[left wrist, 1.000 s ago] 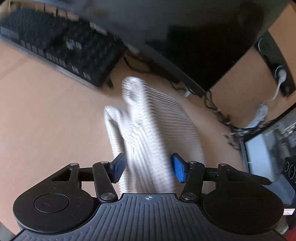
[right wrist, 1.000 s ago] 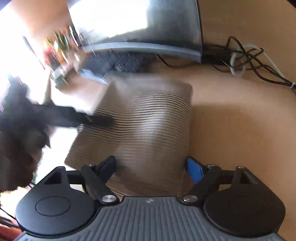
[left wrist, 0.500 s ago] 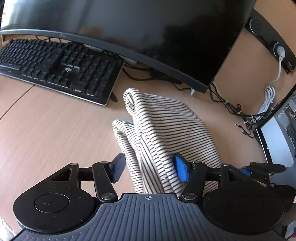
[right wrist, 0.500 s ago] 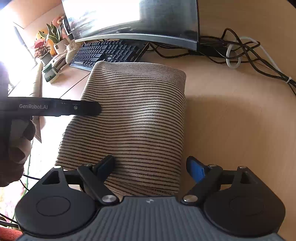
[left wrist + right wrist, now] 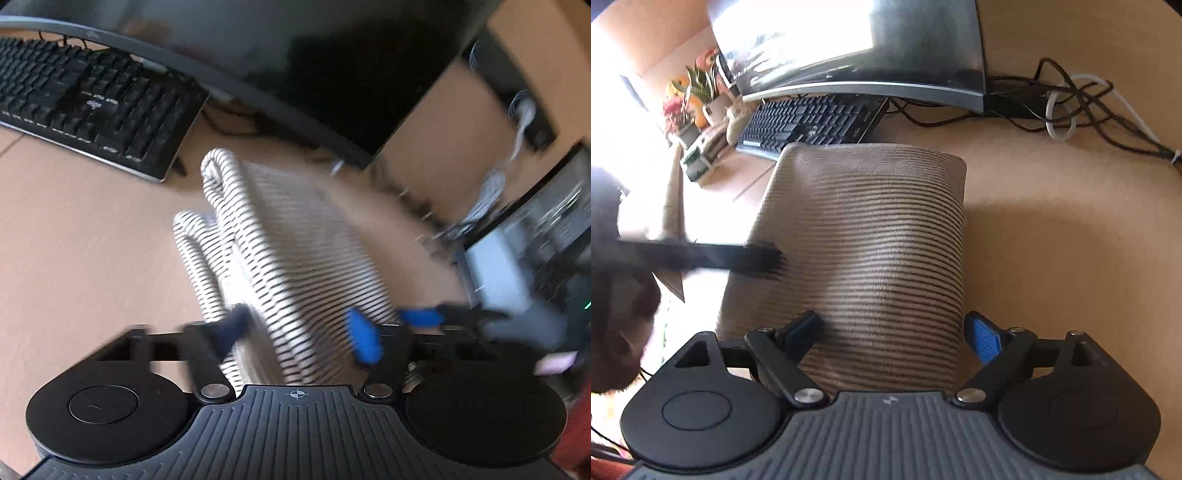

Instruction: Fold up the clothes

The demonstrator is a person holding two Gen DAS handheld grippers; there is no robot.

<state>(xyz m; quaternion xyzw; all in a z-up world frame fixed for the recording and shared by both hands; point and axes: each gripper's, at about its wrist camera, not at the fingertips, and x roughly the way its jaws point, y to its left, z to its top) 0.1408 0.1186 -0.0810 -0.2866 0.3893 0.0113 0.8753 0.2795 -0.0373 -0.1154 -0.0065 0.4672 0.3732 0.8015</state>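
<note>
While your two tongs sit low at the near end of the cloth, read these lines from left to right:

Left tongs: your left gripper (image 5: 301,334) has its jaws closing, and the near end of the striped garment (image 5: 295,243) lies between its blue pads (image 5: 364,341). The view is blurred, so you cannot tell whether the pads already press the cloth.

Garment from the left tongs: it runs away from you toward twelve o'clock, long axis from six to twelve. Its rolled open edges show at about eleven o'clock; the smooth top layer falls toward one o'clock.

Garment's place: it lies folded on the desk (image 5: 74,236), its far end just short of the keyboard (image 5: 96,107) and the monitor (image 5: 295,55).

Right tongs: your right gripper (image 5: 895,332) stands spread wide and grips nothing. Its left finger rests over the cloth and its right pad (image 5: 986,339) hangs just off the fold's right edge, at about three o'clock.

Garment from the right tongs: the striped garment (image 5: 871,236) again stretches from six to twelve o'clock.

Nearer hand: both sit at the near end; your left looks likelier to take hold first.
</note>
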